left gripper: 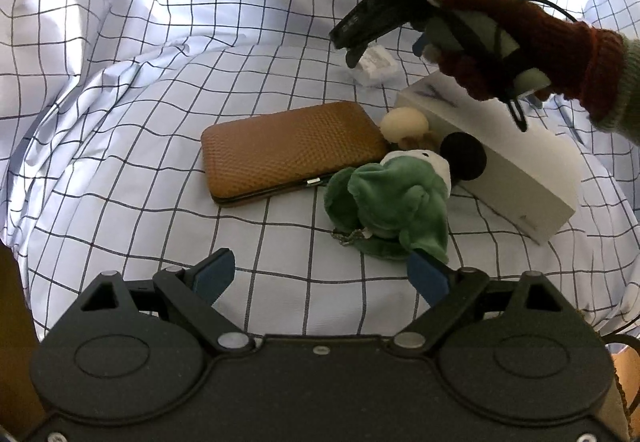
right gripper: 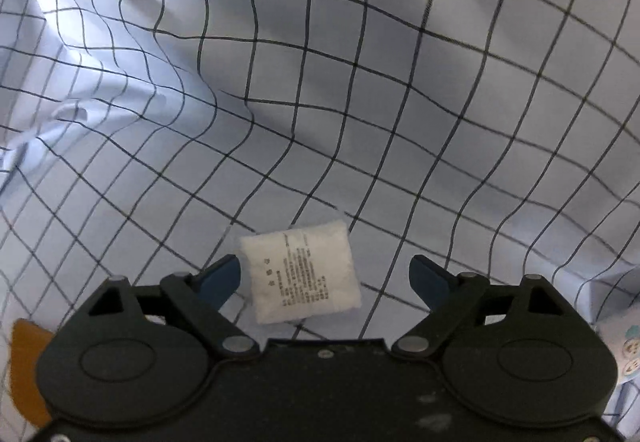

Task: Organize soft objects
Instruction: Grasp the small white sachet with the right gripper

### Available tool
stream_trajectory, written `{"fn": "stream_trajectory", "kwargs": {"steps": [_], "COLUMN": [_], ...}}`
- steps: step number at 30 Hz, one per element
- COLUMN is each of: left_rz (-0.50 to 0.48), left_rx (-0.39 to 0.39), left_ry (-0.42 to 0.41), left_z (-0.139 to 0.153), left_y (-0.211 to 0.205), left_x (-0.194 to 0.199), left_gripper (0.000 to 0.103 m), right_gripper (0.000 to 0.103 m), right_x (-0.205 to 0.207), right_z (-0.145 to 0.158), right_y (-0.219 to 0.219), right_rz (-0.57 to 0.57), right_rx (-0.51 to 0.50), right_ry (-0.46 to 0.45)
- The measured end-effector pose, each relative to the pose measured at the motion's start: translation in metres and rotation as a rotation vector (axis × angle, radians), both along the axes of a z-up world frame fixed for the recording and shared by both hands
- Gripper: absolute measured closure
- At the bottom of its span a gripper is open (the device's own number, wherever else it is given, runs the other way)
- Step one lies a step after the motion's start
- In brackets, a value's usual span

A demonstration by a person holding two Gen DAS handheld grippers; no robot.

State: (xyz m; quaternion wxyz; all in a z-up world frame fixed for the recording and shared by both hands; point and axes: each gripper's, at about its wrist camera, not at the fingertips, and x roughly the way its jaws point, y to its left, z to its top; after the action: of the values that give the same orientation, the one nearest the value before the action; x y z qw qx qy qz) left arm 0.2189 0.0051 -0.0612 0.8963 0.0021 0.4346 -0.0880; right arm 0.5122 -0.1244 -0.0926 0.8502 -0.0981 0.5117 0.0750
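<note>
A green plush toy (left gripper: 396, 198) with a white face and a small chain lies on the checked sheet (left gripper: 160, 202), beside a brown wallet (left gripper: 288, 150). My left gripper (left gripper: 320, 258) hangs open just before it, its right finger (left gripper: 428, 274) at the plush's near edge. Further back lies a small white printed sachet (left gripper: 378, 62). My right gripper (left gripper: 348, 50), held by a red-gloved hand (left gripper: 520, 42), hovers over that sachet. In the right wrist view the sachet (right gripper: 300, 274) sits between the open right gripper (right gripper: 326, 262) fingers, close to the left pad (right gripper: 224, 278), with a gap to the right one.
A long white box (left gripper: 508, 162) lies right of the plush, with a cream ball (left gripper: 404, 122) and a black round object (left gripper: 464, 156) against it. The sheet (right gripper: 360, 82) is rumpled into folds at the left. A patterned pack (right gripper: 624, 354) shows at the right edge.
</note>
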Motion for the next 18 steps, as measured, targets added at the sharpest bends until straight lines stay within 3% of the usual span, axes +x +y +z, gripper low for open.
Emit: {"fn": "stream_trajectory", "kwargs": {"steps": [2,8,9,13,18], "left_rz": [0.004,0.003,0.005,0.014,0.023], "left_rx": [-0.004,-0.01,-0.007,-0.005,-0.018], "left_ry": [0.003,0.0,-0.002,-0.001,0.002], "left_z": [-0.001,0.001,0.002,0.003,0.007], "left_y": [0.0,0.0,0.0,0.002,0.002], "left_x": [0.001,0.0,-0.001,-0.001,-0.001], "left_gripper": [0.013,0.013,0.013,0.013,0.013], "right_gripper": [0.002,0.002,0.006,0.041,0.042], "right_x": [-0.002,-0.003,-0.001,-0.004,-0.021], "right_z": [-0.001,-0.011,-0.014,-0.017,0.002], "right_y": [0.0,0.014,0.014,0.016,0.002], "right_rz": [0.005,0.024,0.027,0.032,-0.026], "right_rx": [-0.014,-0.06,-0.06,-0.044,-0.012], "right_ry": [-0.001,-0.011,-0.008,0.012,-0.072]}}
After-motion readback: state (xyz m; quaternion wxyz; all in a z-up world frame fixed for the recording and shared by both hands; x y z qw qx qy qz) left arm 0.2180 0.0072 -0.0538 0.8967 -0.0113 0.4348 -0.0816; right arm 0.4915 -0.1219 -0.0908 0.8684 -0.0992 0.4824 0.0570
